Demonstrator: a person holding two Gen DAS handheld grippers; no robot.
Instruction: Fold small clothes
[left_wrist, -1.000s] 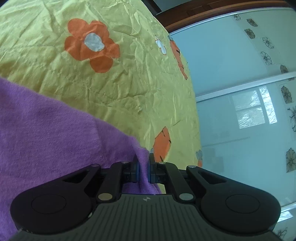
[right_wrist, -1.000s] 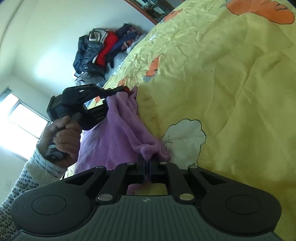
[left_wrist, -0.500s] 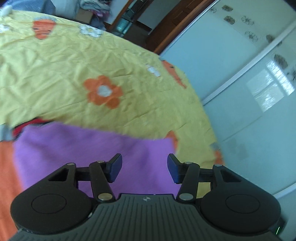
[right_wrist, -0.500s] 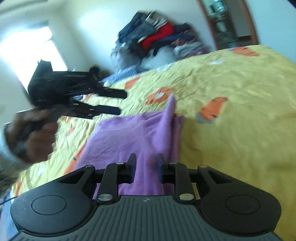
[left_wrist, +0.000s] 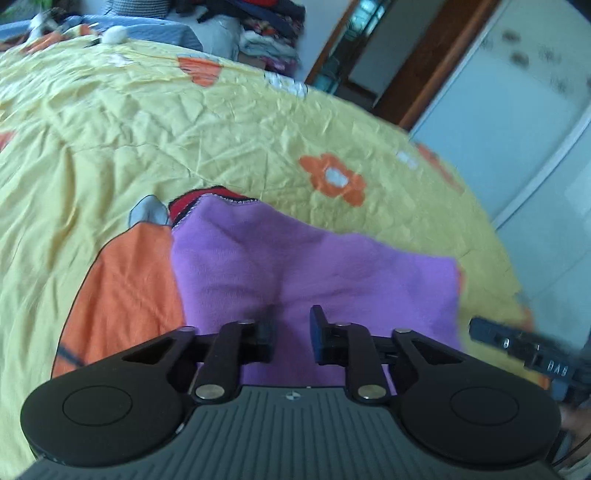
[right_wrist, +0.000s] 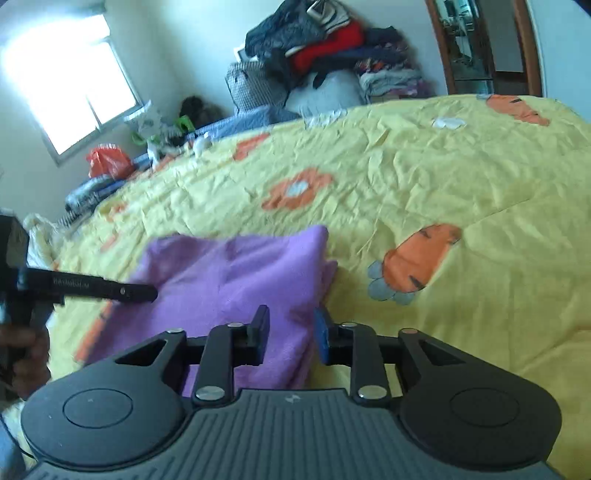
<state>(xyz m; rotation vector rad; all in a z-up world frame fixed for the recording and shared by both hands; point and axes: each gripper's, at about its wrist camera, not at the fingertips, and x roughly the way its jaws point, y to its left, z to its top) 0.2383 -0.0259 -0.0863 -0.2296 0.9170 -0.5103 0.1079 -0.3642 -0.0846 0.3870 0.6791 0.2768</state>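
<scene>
**Purple garment flat on the bed, both tools free of it**

My left tool (left_wrist: 291, 332) hangs above the purple garment (left_wrist: 314, 269), angled down at it. Its jaws stand apart and are closing, with nothing pinched between them; the cloth lies below, not in the pads. My right tool (right_wrist: 291, 336) is also over the garment, near its right-hand edge, jaws apart and opening, nothing held.

The purple garment lies spread on the yellow bedspread (left_wrist: 184, 129), which is printed with orange flowers and carrots. A red trimmed edge (left_wrist: 195, 197) shows at the garment's far corner in the left view. In the right view the garment's right side looks doubled over, with a layered edge beside a printed carrot (right_wrist: 417, 262).

From the right wrist I see my left tool's fingers (right_wrist: 122, 291) reaching in over the cloth's left part. A heap of clothes (right_wrist: 325, 48) sits beyond the bed by the wall.
</scene>
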